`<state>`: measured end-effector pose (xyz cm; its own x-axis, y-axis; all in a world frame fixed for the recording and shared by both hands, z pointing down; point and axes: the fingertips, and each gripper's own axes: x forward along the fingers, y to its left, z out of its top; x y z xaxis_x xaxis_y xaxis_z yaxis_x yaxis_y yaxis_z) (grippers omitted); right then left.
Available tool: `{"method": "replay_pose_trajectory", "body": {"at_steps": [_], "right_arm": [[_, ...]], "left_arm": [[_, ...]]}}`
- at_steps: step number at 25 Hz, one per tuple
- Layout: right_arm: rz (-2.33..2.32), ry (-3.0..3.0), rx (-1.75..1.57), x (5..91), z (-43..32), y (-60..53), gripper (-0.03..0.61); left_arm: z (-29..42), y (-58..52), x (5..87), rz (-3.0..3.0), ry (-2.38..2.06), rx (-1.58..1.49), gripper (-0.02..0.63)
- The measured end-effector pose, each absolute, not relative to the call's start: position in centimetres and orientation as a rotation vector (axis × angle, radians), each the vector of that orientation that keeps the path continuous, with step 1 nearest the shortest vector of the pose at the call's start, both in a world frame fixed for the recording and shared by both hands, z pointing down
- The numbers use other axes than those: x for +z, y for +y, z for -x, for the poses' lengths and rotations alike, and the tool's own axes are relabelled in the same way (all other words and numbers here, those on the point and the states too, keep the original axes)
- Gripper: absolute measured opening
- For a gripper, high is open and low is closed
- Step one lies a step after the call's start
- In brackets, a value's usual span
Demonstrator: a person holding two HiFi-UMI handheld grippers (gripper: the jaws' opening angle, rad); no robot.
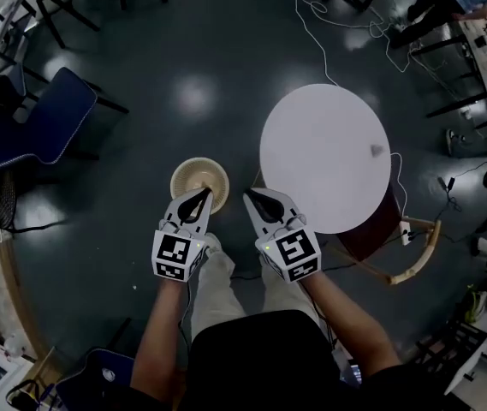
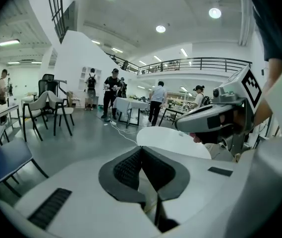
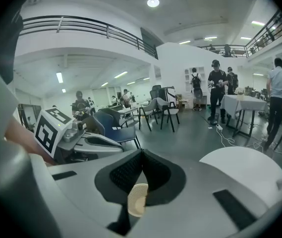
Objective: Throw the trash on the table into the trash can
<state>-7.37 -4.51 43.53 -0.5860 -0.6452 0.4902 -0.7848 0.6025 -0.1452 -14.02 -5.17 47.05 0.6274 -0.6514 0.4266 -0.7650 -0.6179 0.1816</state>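
A round white table (image 1: 324, 157) stands ahead on the right, with one small grey scrap of trash (image 1: 377, 151) near its right edge. On the dark floor to its left sits a tan woven trash can (image 1: 198, 178). My left gripper (image 1: 200, 197) hangs over the can's near rim, shut and empty; its pads meet in the left gripper view (image 2: 141, 148). My right gripper (image 1: 256, 202) is shut between the can and the table, holding nothing. In the right gripper view the trash can (image 3: 138, 198) shows through the gap below the shut jaws, and the scrap (image 3: 281, 182) lies on the table (image 3: 245, 167).
A blue chair (image 1: 33, 127) stands at the left and a wooden chair (image 1: 401, 247) is tucked under the table's near right side. A white cable (image 1: 311, 24) runs across the floor beyond the table. People (image 2: 112, 90) stand among further tables and chairs far off.
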Motion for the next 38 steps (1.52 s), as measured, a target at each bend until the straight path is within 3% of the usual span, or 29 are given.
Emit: {"method": "replay_pose_trajectory", "body": {"at_steps": [19,38], "right_arm": [[-1.280,-2.415,0.363,34.8,-7.9,-3.5,0.018],[-1.570,-2.175,0.548,42.3,-34.1,-5.9,0.018]], "left_arm": [[-0.1,-4.0,31.5,-2.703,-1.058,0.238,0.015],[-16.9,-3.4,32.6,-2.685,-0.949,0.343,0.015]]}}
